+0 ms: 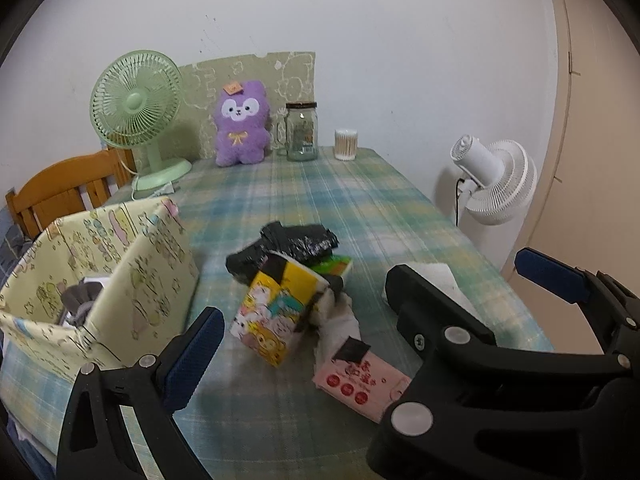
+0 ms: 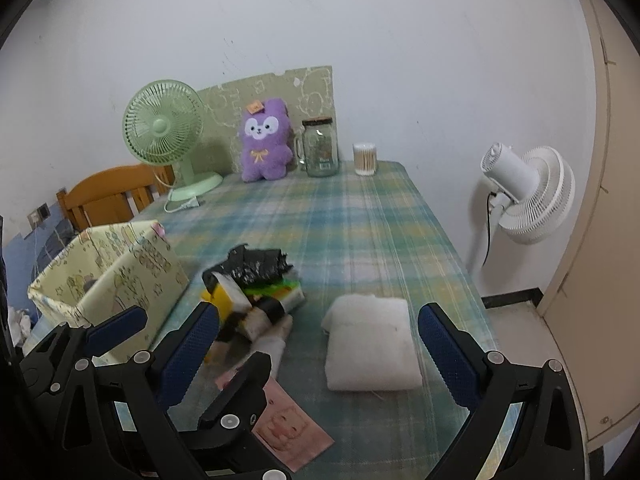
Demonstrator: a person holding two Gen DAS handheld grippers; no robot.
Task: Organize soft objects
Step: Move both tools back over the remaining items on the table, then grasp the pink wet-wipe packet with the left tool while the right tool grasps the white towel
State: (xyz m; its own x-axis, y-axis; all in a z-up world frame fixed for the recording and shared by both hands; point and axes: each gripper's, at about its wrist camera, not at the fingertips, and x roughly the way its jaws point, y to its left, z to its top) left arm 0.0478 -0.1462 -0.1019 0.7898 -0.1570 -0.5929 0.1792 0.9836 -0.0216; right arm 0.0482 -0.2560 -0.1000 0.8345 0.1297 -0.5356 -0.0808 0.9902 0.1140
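On the plaid tablecloth [image 2: 360, 220], mid-table: heap of soft goods, comprising yellow cartoon-print tissue pack [image 1: 276, 316] tilted on edge, black crinkled bag [image 1: 296, 240], green-and-orange sponge [image 1: 336, 266], white sock [image 1: 340, 328] and pink wipes pack [image 1: 360, 388]; folded white cloth [image 2: 370, 346] just right of heap, apart from it. Beside heap to the left, yellow patterned fabric bin [image 1: 132, 264] with grey item inside. Near edge: left gripper [image 1: 396, 308] and right gripper [image 2: 320, 344], both jaws spread wide, holding nothing; at far wall, purple plush [image 2: 264, 142], green fan [image 2: 164, 132], glass jar [image 2: 320, 148], cotton-swab tub [image 2: 365, 158].
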